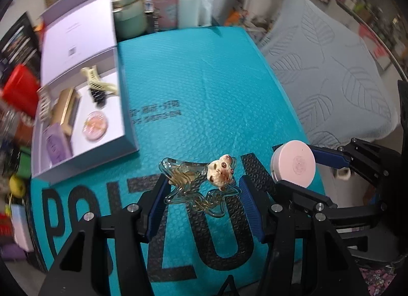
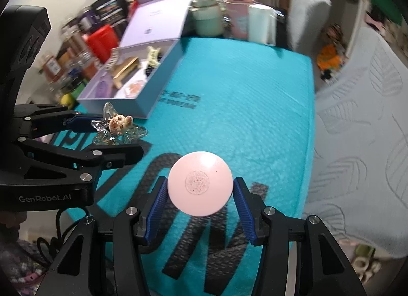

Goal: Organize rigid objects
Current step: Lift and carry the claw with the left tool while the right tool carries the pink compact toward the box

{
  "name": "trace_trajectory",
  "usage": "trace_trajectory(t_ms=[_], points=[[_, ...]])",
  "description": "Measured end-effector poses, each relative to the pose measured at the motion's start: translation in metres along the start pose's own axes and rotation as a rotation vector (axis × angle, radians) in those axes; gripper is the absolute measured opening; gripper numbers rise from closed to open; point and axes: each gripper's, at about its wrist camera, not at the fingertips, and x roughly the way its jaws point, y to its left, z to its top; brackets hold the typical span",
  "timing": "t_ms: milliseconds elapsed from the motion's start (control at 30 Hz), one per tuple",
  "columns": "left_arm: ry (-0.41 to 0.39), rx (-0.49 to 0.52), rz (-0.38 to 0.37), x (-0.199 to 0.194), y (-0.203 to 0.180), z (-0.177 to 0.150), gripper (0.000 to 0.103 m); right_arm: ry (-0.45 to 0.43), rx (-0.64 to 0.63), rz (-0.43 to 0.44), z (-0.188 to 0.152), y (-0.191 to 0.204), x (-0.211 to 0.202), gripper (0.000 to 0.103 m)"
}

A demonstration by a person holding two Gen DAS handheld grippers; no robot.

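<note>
My left gripper [image 1: 204, 188] is shut on a clear star-shaped hair clip [image 1: 196, 188] with a small cream animal figure on top; the same clip [image 2: 119, 127] shows at the left of the right wrist view, lifted above the teal mat [image 1: 204, 79]. My right gripper [image 2: 200, 186] is shut on a round pink case [image 2: 200, 183], its blue pads pressing both sides; that case [image 1: 293, 163] also appears at the right of the left wrist view. An open lavender box [image 1: 84, 117] lies at the mat's far left with hair clips, a round pink disc and other small items inside.
The box's lid [image 1: 76, 33] stands open behind it. A mint bottle [image 1: 130, 15], a pink canister [image 1: 163, 2] and a white roll [image 1: 191, 7] stand at the mat's far edge. Clutter [image 1: 17, 91] fills the left side. A grey leaf-patterned sofa [image 1: 331, 74] lies to the right.
</note>
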Motion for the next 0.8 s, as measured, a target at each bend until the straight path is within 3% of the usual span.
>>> trace_trajectory(t_ms=[467,800], points=[[-0.022,-0.287,0.131,-0.032,0.023,-0.057,0.055,0.018,-0.168,0.132,-0.001,0.038,-0.005,0.052],[-0.032,-0.365,0.108,-0.043,0.040,-0.083,0.055,0.043,-0.190,0.148,-0.011,0.063,-0.008,0.052]])
